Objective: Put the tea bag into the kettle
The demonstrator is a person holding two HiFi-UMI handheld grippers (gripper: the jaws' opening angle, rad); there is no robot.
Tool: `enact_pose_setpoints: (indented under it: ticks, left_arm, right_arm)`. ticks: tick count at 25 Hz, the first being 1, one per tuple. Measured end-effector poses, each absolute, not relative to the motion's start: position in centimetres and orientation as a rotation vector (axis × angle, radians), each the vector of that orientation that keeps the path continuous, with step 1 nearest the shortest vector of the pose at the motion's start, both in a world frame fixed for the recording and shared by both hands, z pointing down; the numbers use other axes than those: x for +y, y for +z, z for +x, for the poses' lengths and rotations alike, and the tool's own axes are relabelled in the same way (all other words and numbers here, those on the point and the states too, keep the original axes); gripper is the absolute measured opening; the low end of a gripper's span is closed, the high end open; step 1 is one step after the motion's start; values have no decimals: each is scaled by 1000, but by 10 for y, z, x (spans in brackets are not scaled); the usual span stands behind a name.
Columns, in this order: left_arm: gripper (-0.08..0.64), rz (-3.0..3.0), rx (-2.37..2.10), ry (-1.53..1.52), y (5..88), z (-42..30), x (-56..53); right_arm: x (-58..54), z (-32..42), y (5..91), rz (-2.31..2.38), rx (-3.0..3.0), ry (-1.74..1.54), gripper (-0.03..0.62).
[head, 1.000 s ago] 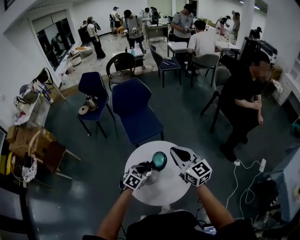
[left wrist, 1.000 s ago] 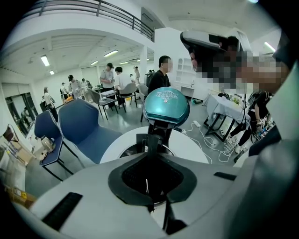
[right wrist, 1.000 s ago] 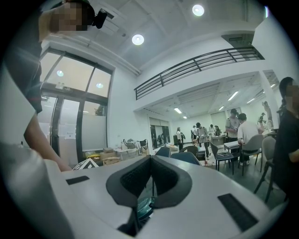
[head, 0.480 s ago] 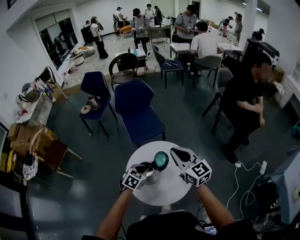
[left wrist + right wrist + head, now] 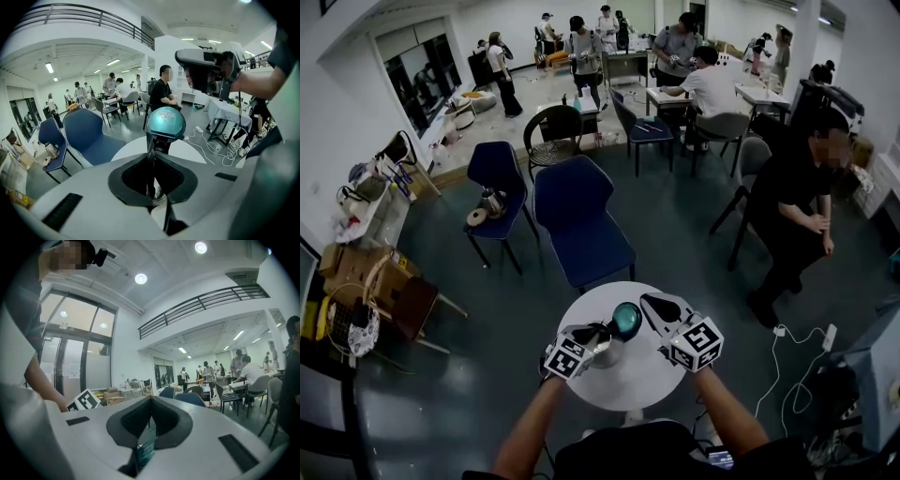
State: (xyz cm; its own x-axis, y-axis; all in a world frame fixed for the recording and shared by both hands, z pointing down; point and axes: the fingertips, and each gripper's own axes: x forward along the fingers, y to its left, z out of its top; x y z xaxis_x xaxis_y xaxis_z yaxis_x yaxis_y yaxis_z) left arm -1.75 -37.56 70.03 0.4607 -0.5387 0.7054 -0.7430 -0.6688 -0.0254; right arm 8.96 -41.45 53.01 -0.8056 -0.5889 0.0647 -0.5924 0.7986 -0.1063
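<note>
Round table (image 5: 630,382): we see the right gripper (image 5: 647,302), pinching the tea bag (image 5: 145,452), at 3 o'clock of the kettle (image 5: 607,354); left gripper (image 5: 598,331) clamps its teal lid (image 5: 624,320).

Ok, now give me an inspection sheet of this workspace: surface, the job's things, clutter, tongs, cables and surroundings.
Surface: round white table.
Job's things: kettle stands on the table, its teal lid on top; tea bag, a teal packet, is held off the table.
Clutter: nothing seen on the table.
Grippers: left gripper, tongs shut on a thin dark part of the kettle below the lid; right gripper, tongs shut on the tea bag, close beside the lid.
Cables: white cable and power strip on the floor to the right.
Surroundings: blue chairs ahead, seated person in black, more people at desks beyond.
</note>
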Motion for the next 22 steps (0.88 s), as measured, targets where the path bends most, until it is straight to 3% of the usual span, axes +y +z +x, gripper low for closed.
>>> enact_pose_setpoints:
  ticks: [22]
  left_arm:
    - [31, 2371, -950, 1089, 729, -17, -380]
  right_arm:
    - [-429, 87, 546, 993, -2917, 229, 15]
